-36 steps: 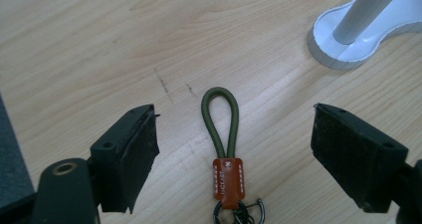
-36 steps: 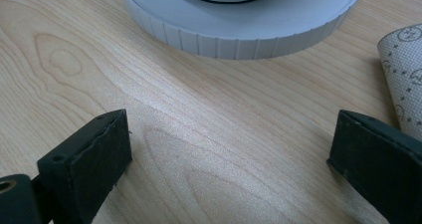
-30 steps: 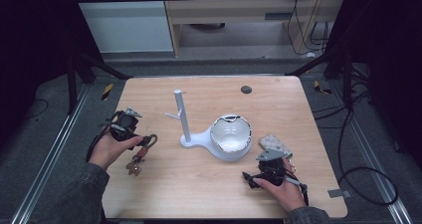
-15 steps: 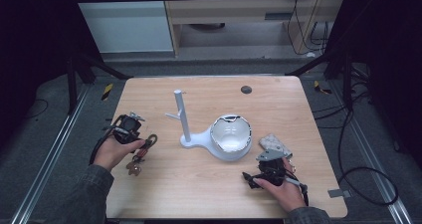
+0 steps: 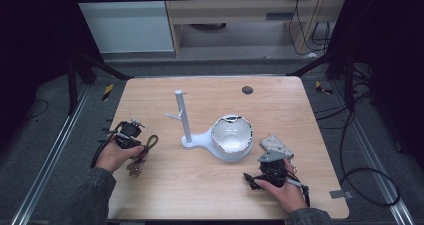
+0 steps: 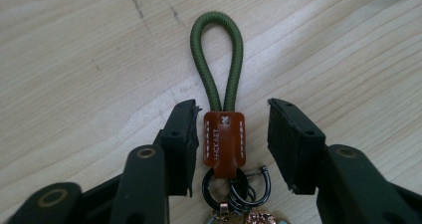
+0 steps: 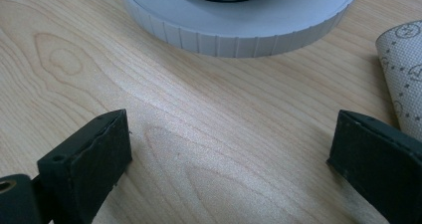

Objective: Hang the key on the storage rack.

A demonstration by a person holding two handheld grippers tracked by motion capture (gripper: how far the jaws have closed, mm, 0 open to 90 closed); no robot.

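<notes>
Your left gripper point(image 6: 231, 134) has its two black jaws down on the light wooden table point(image 5: 165, 195) with the keychain's brown leather tab point(image 6: 225, 142) sitting between them; they've just been closing in, and the one on the left of the left gripper view is right up against the tab's edge while the other one is clearly off it with a gap, so you're not pinching it yet. That keychain with the olive green cord loop point(image 6: 217, 59) lies flat on the table, loop pointing away from you, dark metal rings point(image 6: 234, 186) just below the tab. From the high view it's at the left side of the table, well apart from the white plastic stand with the upright post and round bowl point(image 5: 230, 137) in the middle. Your right gripper point(image 7: 229, 154) rests low near the front right, jaws spread wide over bare wood, just beside the stand's ribbed base point(image 7: 239, 35) and a patterned grey cloth point(image 7: 403, 79)
</notes>
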